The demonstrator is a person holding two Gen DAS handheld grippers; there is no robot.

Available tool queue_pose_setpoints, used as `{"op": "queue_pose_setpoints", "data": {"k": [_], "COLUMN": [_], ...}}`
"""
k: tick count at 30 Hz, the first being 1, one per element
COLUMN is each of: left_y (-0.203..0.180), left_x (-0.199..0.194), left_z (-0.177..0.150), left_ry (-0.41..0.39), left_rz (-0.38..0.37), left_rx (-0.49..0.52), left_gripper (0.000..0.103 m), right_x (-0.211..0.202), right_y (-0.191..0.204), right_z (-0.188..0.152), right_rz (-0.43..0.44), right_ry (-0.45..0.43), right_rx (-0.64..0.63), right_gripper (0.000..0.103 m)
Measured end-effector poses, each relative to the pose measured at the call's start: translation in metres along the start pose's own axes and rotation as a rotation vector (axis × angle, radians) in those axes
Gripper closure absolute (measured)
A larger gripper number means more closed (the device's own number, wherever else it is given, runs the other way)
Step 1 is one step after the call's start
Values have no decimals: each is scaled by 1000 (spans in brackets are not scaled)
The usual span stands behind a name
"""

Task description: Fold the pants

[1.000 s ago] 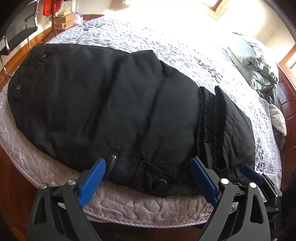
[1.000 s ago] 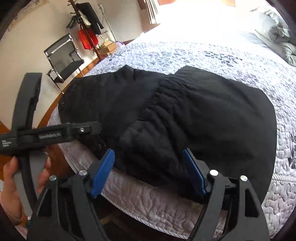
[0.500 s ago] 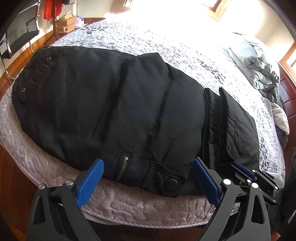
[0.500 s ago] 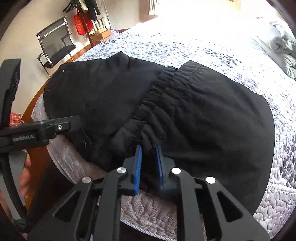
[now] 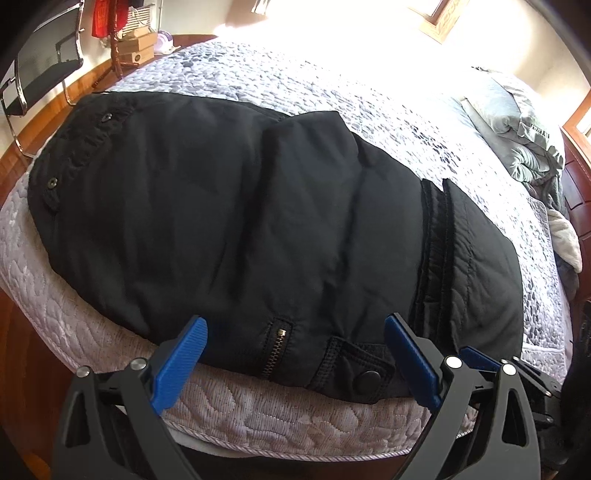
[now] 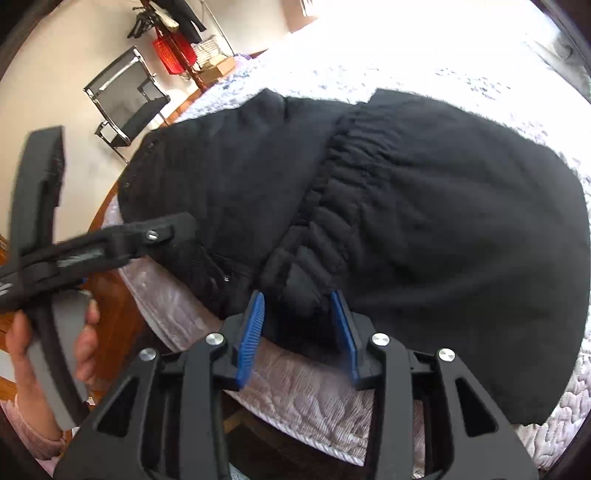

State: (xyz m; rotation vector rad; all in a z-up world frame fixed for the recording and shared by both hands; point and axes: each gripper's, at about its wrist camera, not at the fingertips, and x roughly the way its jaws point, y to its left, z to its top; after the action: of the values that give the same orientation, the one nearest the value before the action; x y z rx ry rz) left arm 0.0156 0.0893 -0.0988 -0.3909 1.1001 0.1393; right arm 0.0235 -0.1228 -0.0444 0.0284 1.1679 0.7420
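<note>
Soft, puffy black pants [image 5: 240,221] lie limp on the bed [image 5: 258,402]; left gripper [image 5: 295,365] jaws wide apart, right gripper [image 6: 297,332] jaws just reopening around the bunched waistband [image 6: 332,206], the firmest hold.

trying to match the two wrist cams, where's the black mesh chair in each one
Left wrist view: the black mesh chair sits at the far upper left edge, partly cut off, beyond the bed's corner.
Right wrist view: the same chair stands upper left against the pale wall, seen whole.
Shared landmark: the red hanging item just right of the chair, and the black pants on the bed below it.
</note>
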Motion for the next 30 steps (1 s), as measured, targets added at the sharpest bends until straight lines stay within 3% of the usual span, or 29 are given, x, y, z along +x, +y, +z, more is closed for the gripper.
{"op": "queue_pose_setpoints", "data": {"k": [2, 5, 10, 14, 19, 23, 25, 27, 30], "left_y": [5, 9, 10, 10, 12, 17, 20, 29, 53], "left_x": [0, -2, -3, -4, -4, -1, -1, -8, -19], "left_z": [0, 1, 0, 1, 2, 5, 8, 13, 20], "left_ry": [-1, -5, -6, -10, -11, -12, -5, -30, -78], "left_rz": [1, 5, 7, 16, 24, 36, 47, 61, 90], "left_rx": [-8, -15, -7, -1, -4, -15, -13, -18, -86], "left_gripper": [6, 6, 6, 6, 6, 6, 6, 6, 6], "right_x": [-16, -28, 7, 26, 13, 17, 13, 7, -5], "right_y": [-5, -14, -21, -18, -21, -23, -25, -28, -25], "right_z": [4, 14, 19, 13, 14, 6, 7, 8, 9], "right_rz": [20, -25, -133, -191, -135, -166, -141, -103, -114], "right_ry": [-47, -93, -19, -16, -39, -16, -32, -46, -72], "right_rx": [34, 56, 37, 19, 81, 50, 70, 93, 67], "right_gripper": [65, 65, 65, 64, 64, 64, 63, 62, 62]}}
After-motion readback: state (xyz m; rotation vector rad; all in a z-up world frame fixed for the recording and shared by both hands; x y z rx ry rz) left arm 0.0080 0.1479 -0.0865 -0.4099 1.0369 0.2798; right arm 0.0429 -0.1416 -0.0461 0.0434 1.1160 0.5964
